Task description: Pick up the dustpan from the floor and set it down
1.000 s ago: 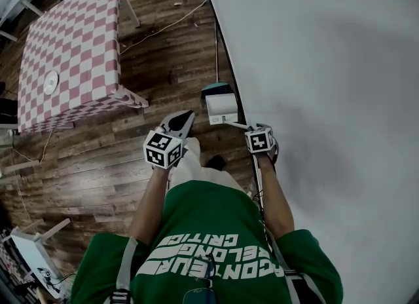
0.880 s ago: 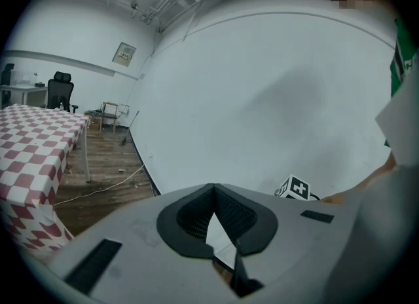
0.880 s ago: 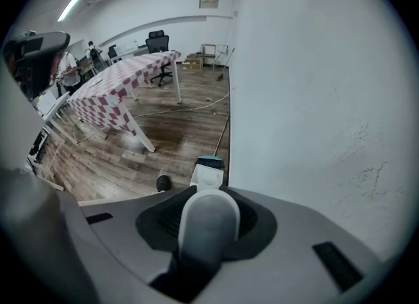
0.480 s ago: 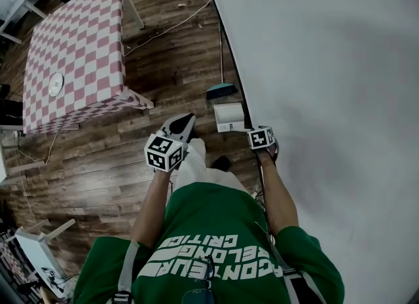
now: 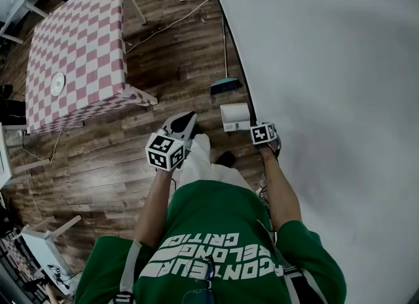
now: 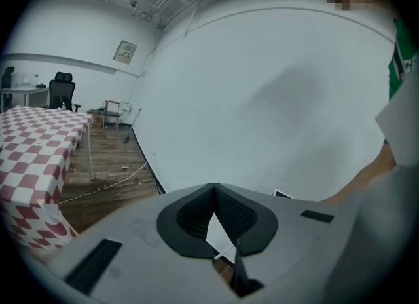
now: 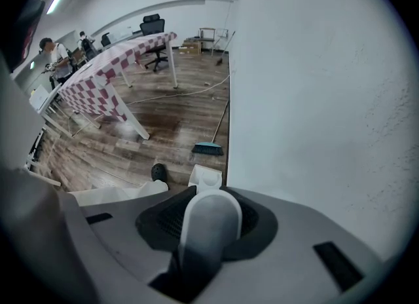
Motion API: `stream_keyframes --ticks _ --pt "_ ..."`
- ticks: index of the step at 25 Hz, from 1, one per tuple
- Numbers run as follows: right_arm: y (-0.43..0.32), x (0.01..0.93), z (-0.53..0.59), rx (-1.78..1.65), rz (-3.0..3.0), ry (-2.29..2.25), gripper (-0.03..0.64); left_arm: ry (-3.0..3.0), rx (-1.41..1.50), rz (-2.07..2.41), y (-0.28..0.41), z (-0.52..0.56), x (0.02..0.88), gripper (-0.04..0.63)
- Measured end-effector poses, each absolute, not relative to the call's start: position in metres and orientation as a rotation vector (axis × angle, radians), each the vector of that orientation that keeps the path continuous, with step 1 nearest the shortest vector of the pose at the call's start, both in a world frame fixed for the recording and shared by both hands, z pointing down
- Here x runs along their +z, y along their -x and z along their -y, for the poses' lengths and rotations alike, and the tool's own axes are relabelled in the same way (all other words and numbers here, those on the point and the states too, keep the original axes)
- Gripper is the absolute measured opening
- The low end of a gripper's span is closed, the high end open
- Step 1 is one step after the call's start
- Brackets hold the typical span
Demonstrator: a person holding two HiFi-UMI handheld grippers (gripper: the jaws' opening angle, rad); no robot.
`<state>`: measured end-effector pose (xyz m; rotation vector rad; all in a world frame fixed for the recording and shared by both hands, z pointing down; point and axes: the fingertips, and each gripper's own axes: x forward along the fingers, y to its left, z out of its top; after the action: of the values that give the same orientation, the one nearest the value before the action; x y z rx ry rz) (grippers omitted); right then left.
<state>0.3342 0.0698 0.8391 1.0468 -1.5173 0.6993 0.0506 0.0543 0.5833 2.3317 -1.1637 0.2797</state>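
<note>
Head view: the right gripper (image 5: 256, 130) hangs close to the white wall (image 5: 327, 86), clenched on the handle of the white dustpan (image 5: 235, 116), whose pan sits low over the wooden floor (image 5: 177, 54) at the wall's foot, near a teal broom (image 5: 226, 85); the left gripper (image 5: 184, 123) is well apart from it. Left gripper view: its jaws meet at the tips, nothing between. Right gripper view: the white handle fills the gap between the jaws; whether the pan touches the floor cannot be told
</note>
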Motion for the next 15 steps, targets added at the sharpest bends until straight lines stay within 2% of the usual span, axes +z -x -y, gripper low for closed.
stream_keyframes --ticks 10,15 --pt "-0.331 0.841 -0.069 0.732 1.521 -1.014 0.114 -2.329 0.294 1.151 -0.058 -0.053 0.587 0.003" --pt "-0.327 0.842 -0.074 0.844 1.553 -0.961 0.182 -2.337 0.299 1.154 -0.065 -0.051 0.584 0.003"
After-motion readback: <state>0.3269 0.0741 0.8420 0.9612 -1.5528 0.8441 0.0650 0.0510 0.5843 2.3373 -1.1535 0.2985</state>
